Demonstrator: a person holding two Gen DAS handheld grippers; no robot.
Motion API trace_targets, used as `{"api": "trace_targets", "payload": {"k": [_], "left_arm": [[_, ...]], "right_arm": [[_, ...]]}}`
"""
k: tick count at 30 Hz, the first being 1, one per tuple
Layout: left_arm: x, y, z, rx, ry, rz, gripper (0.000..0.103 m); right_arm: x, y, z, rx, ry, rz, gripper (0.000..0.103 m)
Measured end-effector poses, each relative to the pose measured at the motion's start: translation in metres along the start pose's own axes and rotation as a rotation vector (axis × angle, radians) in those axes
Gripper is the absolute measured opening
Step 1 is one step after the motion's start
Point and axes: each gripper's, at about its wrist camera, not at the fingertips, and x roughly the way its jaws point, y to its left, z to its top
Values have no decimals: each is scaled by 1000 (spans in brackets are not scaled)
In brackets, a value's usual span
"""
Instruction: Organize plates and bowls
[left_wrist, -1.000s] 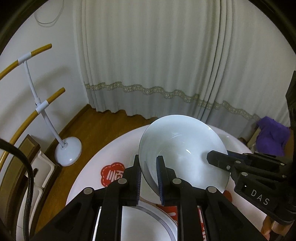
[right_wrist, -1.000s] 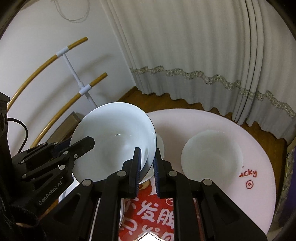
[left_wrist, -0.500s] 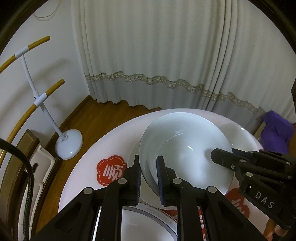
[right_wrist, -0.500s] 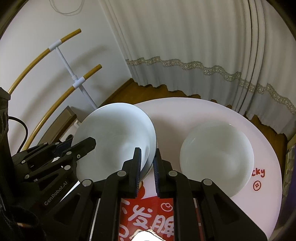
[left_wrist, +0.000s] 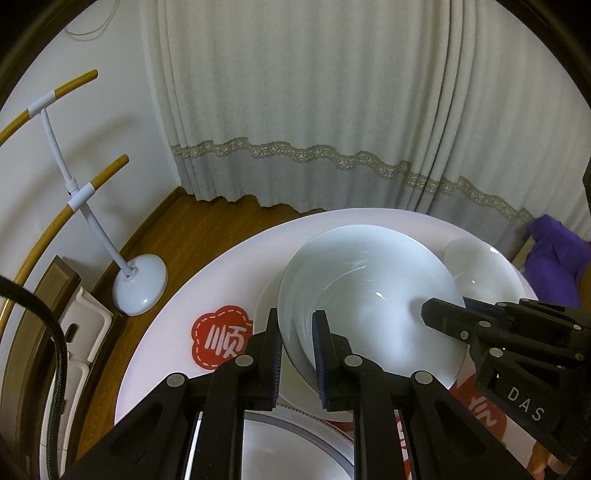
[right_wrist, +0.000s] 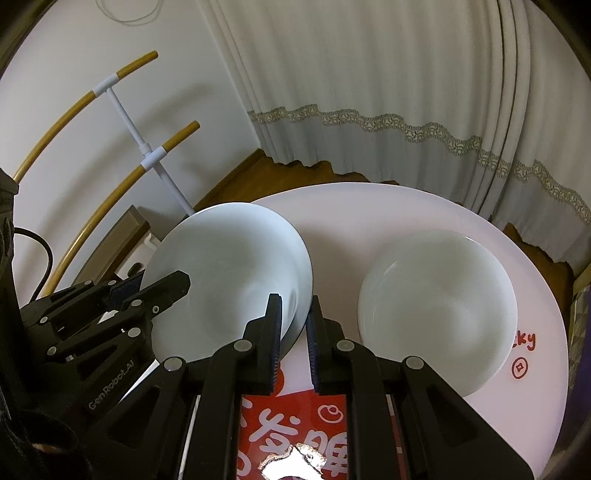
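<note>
Round table (left_wrist: 177, 354), both grippers pinching bowl (left_wrist: 369, 295)

A pale curtain (left_wrist: 332, 110) hangs behind a white floor stand (left_wrist: 138, 284) on wood flooring (left_wrist: 192, 229).

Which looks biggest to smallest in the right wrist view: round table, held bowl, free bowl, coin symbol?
1. Round table.
2-3. Held bowl and free bowl look about alike; the held one sits nearer the camera, so I won't rank them.
4. Red coin symbol, clearly smallest.
</note>
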Motion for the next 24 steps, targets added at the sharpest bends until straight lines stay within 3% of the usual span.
{"api": "trace_targets", "payload": {"k": [24], "left_arm": [[-1,8,-16,2,9,15,12]], "right_arm": [[0,14,-3,-11,5,-71,16]]}}
